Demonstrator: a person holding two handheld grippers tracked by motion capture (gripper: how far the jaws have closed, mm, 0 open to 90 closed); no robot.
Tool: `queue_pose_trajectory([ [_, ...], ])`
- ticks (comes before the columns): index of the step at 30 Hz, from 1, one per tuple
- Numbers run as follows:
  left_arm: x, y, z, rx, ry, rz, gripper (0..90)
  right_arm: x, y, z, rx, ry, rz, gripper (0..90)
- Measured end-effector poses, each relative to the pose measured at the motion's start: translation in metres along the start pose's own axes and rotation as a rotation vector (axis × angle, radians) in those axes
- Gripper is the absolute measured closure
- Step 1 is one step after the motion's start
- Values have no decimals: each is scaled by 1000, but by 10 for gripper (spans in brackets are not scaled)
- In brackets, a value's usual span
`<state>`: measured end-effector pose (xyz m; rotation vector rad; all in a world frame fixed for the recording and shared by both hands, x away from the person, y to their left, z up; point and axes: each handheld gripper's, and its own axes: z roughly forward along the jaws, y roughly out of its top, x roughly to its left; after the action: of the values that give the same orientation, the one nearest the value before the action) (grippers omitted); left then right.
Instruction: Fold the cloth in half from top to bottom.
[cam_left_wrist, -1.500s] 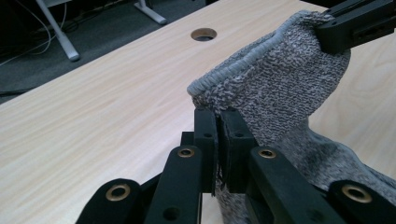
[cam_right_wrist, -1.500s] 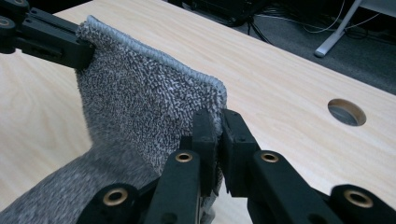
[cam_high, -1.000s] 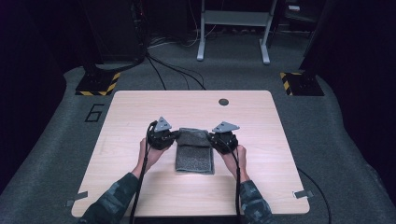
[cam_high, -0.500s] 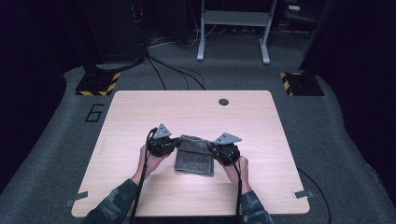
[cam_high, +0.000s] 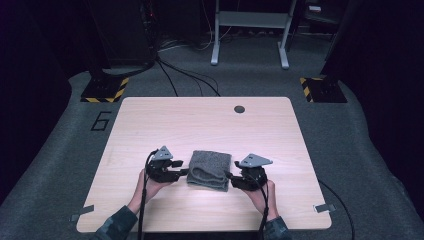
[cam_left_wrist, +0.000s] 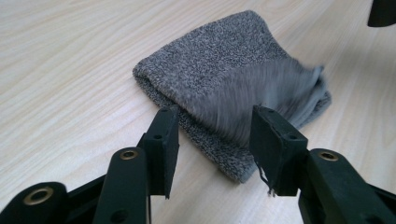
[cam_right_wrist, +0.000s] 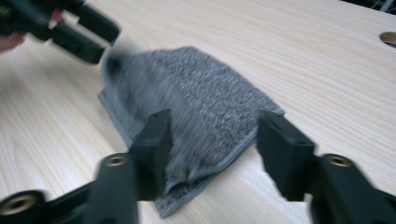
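A grey knitted towel (cam_high: 210, 169) lies folded on the light wooden table (cam_high: 200, 120), a little nearer its front edge. My left gripper (cam_high: 182, 172) stands open at the towel's left side. In the left gripper view its jaws (cam_left_wrist: 212, 126) frame the towel's (cam_left_wrist: 219, 60) near corner, and a blurred upper flap lies between them without being clamped. My right gripper (cam_high: 231, 177) is open at the towel's right side. Its jaws (cam_right_wrist: 212, 130) straddle the towel's (cam_right_wrist: 210, 93) stitched edge, with a gap on both sides. The left gripper (cam_right_wrist: 91, 39) shows beyond the cloth.
A round cable hole (cam_high: 239, 109) sits near the table's far edge. Grey carpet surrounds the table, with cables, two yellow-and-black striped floor blocks (cam_high: 105, 90) and a metal stand (cam_high: 250, 35) behind it.
Both grippers came toward the near edge, carrying the towel's far edge over onto itself. The towel now looks shorter and thicker, and both pairs of jaws stand open around it.
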<state>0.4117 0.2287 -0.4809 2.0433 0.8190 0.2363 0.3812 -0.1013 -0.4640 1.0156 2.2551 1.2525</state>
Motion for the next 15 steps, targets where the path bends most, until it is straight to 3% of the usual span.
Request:
queue_pose_trajectory([
  [5, 7, 11, 1, -24, 63, -30, 424, -10, 2, 9, 23, -58, 68, 311],
  [8, 8, 20, 13, -16, 97, -8, 377, -13, 2, 25, 59, -83, 91, 261],
  [11, 5, 24, 27, 13, 126, 27, 348, -12, 1, 41, 101, -92, 112, 218],
  [15, 3, 20, 43, 92, 149, 70, 335, -5, -6, 59, 182, -119, 90, 196],
])
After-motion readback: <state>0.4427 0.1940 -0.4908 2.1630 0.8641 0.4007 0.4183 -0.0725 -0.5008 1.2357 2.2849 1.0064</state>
